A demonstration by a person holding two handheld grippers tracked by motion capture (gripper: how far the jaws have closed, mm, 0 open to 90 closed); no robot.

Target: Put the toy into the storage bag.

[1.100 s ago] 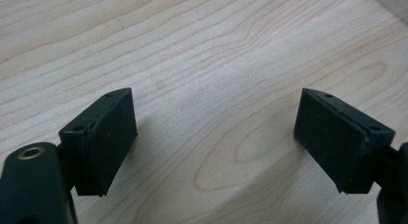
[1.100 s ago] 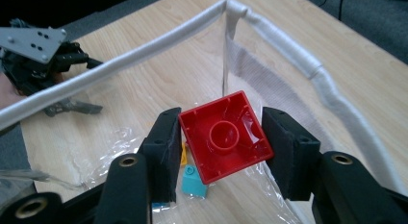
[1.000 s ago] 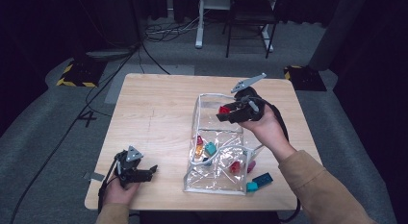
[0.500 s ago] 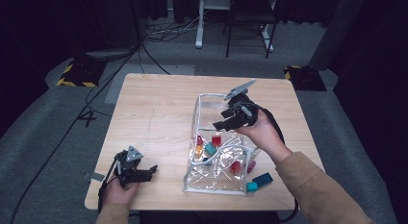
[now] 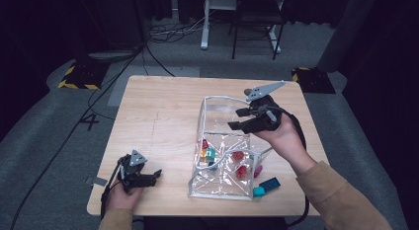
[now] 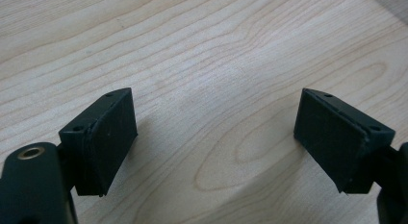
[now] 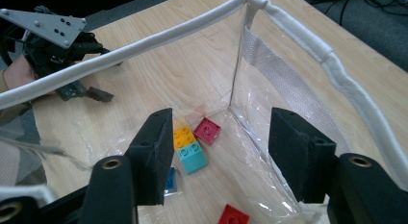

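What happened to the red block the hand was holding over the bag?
The right tool let go of it: a second ago its jaws held a red block above the clear bag; now they are open and empty, and red blocks lie inside the bag. The hand also rose slightly. The left tool stayed open, resting on the table, and the bag kept its place.

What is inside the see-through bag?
The clear bag holds toy bricks: red, teal and yellow. Crinkled plastic hides whether more lie underneath.
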